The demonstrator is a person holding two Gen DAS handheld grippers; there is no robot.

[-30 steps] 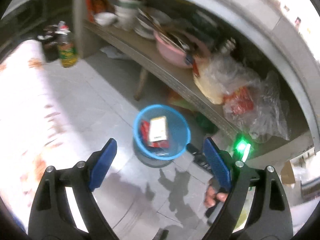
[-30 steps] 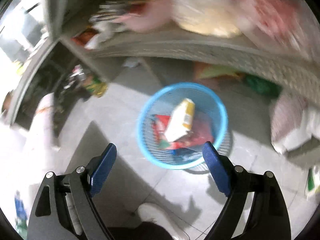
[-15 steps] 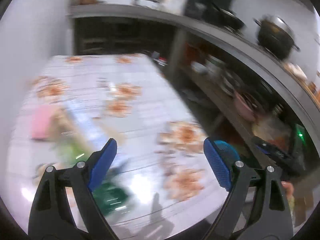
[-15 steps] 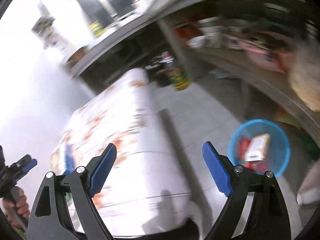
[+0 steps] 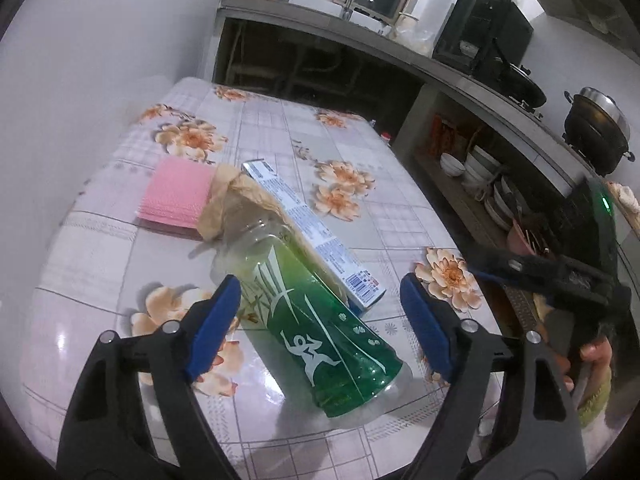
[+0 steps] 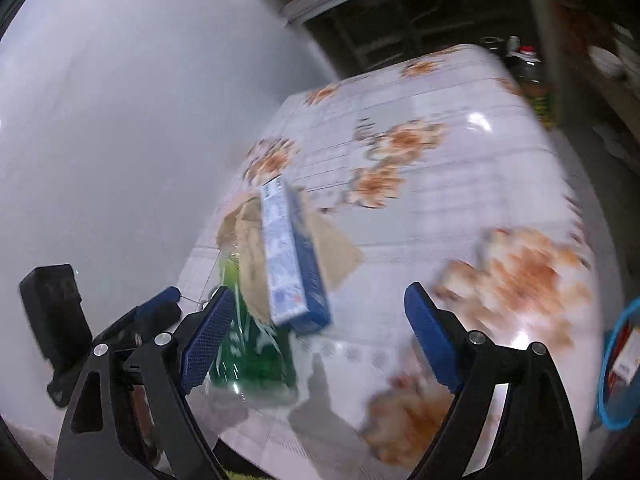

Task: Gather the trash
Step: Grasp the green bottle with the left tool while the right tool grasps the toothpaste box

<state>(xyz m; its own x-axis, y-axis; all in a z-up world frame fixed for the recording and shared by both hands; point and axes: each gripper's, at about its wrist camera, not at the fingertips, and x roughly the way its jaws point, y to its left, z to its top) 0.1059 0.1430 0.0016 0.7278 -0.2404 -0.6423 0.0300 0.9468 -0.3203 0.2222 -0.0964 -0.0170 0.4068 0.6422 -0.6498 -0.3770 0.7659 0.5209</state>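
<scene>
A green plastic bottle [image 5: 320, 328] lies on its side on the flowered tablecloth [image 5: 384, 208]. My left gripper [image 5: 320, 286] hangs around it; its jaws are closing with the bottle between them, and the pads stand clear of it. Behind the bottle lie a long white-and-blue box [image 5: 312, 236] and crumpled brown paper [image 5: 228, 204]. In the blurred right wrist view my right gripper [image 6: 318, 290] is open and closing slightly, just short of the box [image 6: 292, 260], beside the bottle [image 6: 256, 356] and the paper [image 6: 336, 252]. The left gripper [image 6: 160, 308] shows at lower left there.
A pink cloth [image 5: 176, 196] lies at the table's far left by the wall. The blue trash basket [image 6: 612, 368] stands on the floor past the table's right edge. A counter with shelves of bowls [image 5: 480, 168] and a pot [image 5: 596, 128] runs along the right.
Both views swung from the blue basket on the floor up to the table. The left gripper now straddles the green bottle, and the right gripper has come near the box.
</scene>
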